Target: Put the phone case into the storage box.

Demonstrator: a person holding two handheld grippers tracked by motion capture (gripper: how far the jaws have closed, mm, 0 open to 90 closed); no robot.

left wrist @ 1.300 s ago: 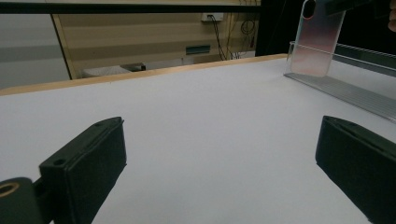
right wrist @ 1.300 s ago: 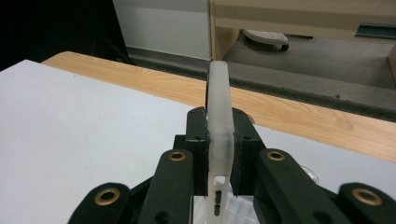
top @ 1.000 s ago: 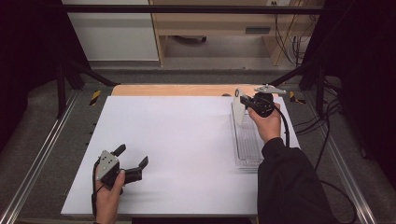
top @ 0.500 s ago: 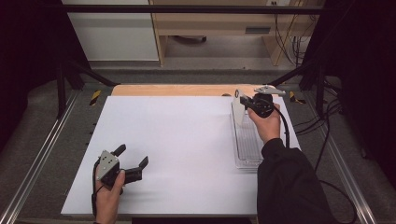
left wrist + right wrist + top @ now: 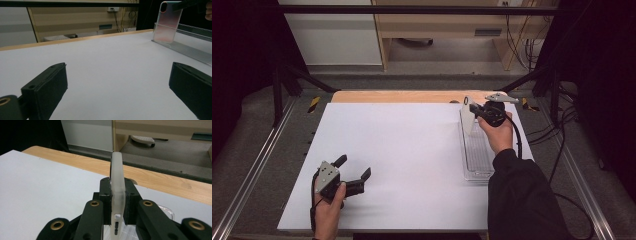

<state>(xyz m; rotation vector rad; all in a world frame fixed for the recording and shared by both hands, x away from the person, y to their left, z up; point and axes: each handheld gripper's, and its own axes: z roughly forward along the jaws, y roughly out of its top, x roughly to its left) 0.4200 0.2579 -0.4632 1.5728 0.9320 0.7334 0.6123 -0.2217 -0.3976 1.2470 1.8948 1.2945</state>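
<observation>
A translucent frosted phone case (image 5: 467, 117) stands upright on edge at the far end of a clear plastic tray (image 5: 477, 155) at the table's right. My right gripper (image 5: 473, 111) is shut on the phone case, gripping it near its top. In the right gripper view the case (image 5: 117, 165) is pinched edge-on between both black pads (image 5: 105, 192), and the right gripper (image 5: 117, 183) points toward the table's far wooden edge. My left gripper (image 5: 353, 167) rests open at the near left with nothing in it. In the left gripper view its jaws (image 5: 117, 92) stand wide apart over the white surface, with the case (image 5: 167, 22) and tray (image 5: 190, 50) far off at the upper right.
A white sheet (image 5: 402, 150) covers the table, with a strip of wood (image 5: 402, 96) along its far edge. Metal rails (image 5: 257, 165) run down both sides. Black frame legs and cables (image 5: 557, 125) lie to the right.
</observation>
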